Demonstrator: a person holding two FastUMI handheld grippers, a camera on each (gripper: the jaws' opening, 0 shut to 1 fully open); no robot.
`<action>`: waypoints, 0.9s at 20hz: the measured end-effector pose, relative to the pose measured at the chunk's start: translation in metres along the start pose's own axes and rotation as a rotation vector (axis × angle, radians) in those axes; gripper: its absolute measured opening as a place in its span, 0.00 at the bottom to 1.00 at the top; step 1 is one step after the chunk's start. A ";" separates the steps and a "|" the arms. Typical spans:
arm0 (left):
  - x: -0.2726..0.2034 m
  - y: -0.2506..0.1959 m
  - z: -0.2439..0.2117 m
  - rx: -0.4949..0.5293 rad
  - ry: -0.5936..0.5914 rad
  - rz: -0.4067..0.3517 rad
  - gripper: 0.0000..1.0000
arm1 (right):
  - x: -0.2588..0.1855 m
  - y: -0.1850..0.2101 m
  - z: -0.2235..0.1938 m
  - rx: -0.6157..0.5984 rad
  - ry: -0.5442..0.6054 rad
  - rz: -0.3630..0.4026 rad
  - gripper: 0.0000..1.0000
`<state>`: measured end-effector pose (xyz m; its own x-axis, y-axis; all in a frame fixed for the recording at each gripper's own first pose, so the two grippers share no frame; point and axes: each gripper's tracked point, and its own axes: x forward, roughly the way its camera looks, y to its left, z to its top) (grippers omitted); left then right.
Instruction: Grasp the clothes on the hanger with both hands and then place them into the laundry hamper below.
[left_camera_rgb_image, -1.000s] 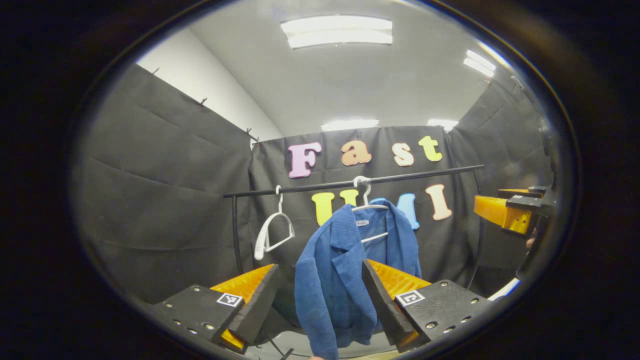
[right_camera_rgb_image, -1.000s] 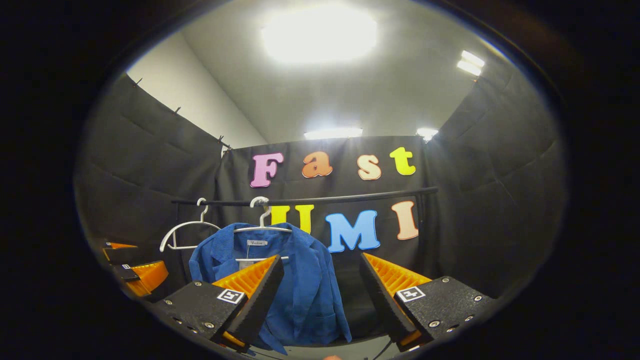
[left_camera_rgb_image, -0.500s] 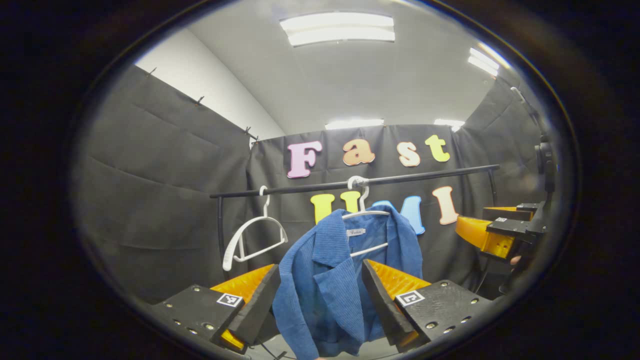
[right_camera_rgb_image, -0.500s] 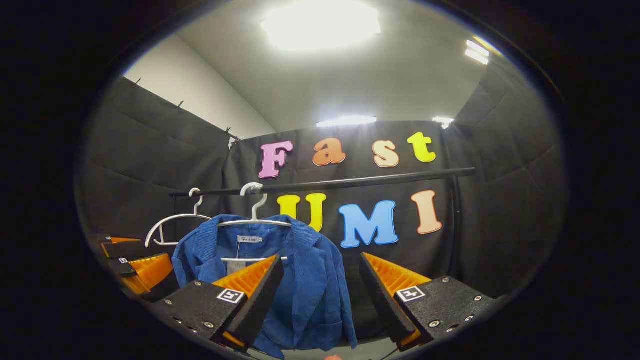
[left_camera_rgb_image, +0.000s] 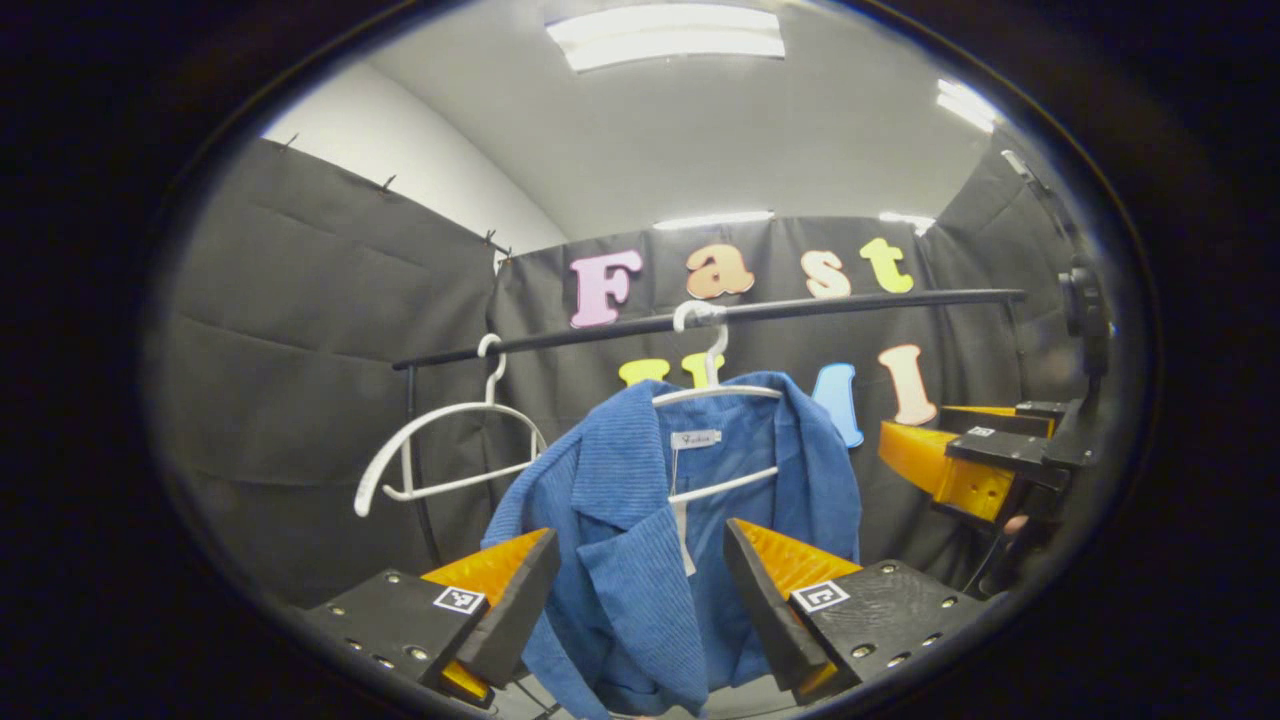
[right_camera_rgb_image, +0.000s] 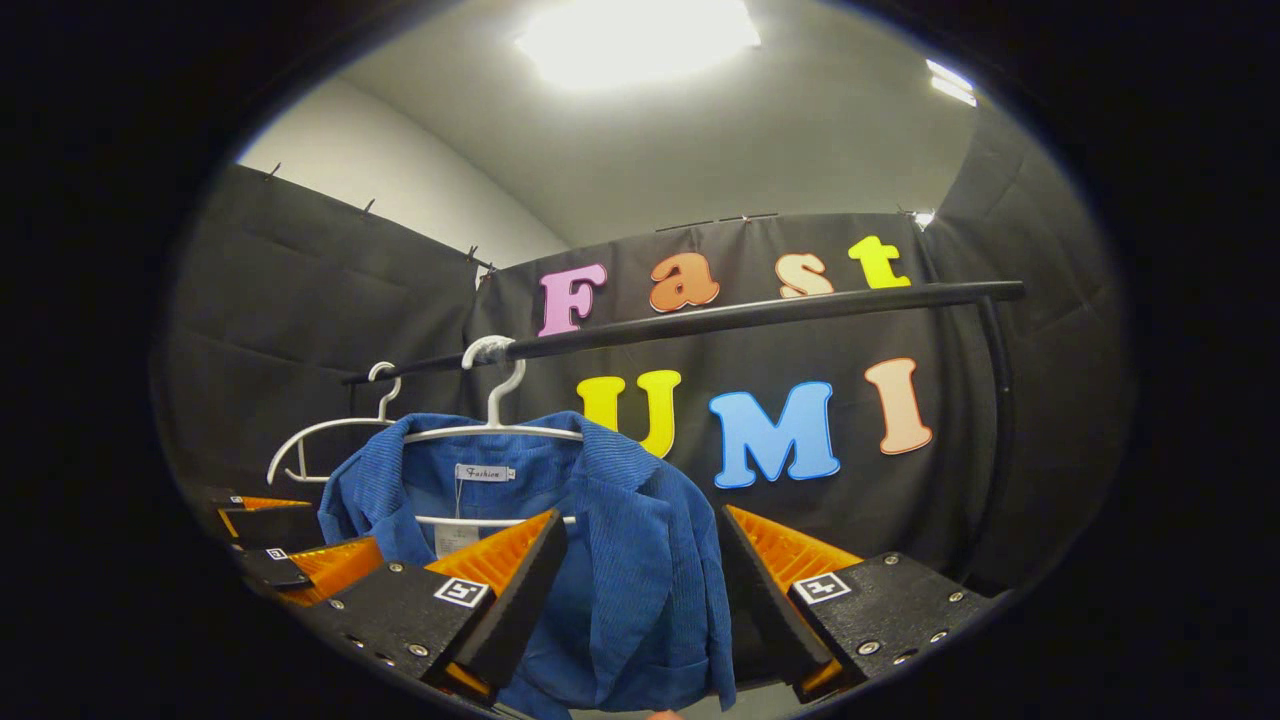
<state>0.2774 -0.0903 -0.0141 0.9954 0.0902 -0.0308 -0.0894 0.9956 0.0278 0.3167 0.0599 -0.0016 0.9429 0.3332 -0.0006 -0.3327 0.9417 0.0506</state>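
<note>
Fingers (left_camera_rgb_image: 520, 620) spread, now nearer the blue jacket (left_camera_rgb_image: 640, 540).

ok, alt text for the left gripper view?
The left gripper is open, its two fingers framing a blue jacket hanging on a white hanger from a black rail. An empty white hanger hangs to the left, and the right gripper shows at the right edge.

One blue jacket (left_camera_rgb_image: 640, 540); two white hangers, one (left_camera_rgb_image: 715, 400) carrying it, one bare hanger (left_camera_rgb_image: 440, 450) beside it; one black rail (left_camera_rgb_image: 760, 310); two grippers (left_camera_rgb_image: 640, 600) (right_camera_rgb_image: 640, 600); perhaps four ceiling lights, glare blurring them.
</note>
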 end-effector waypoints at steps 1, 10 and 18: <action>0.005 -0.001 -0.004 -0.006 0.009 0.009 0.95 | 0.005 0.001 -0.003 0.003 0.002 0.013 0.94; 0.025 0.001 -0.049 0.012 0.099 0.093 0.94 | 0.049 0.003 -0.046 0.032 0.070 0.091 0.94; 0.032 -0.004 -0.084 0.064 0.163 0.123 0.94 | 0.075 0.011 -0.094 0.005 0.159 0.105 0.94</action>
<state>0.3067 -0.0890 -0.0996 0.9580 0.2194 -0.1846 -0.2028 0.9736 0.1048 0.3821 0.0993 -0.0948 0.8883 0.4333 -0.1524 -0.4288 0.9012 0.0635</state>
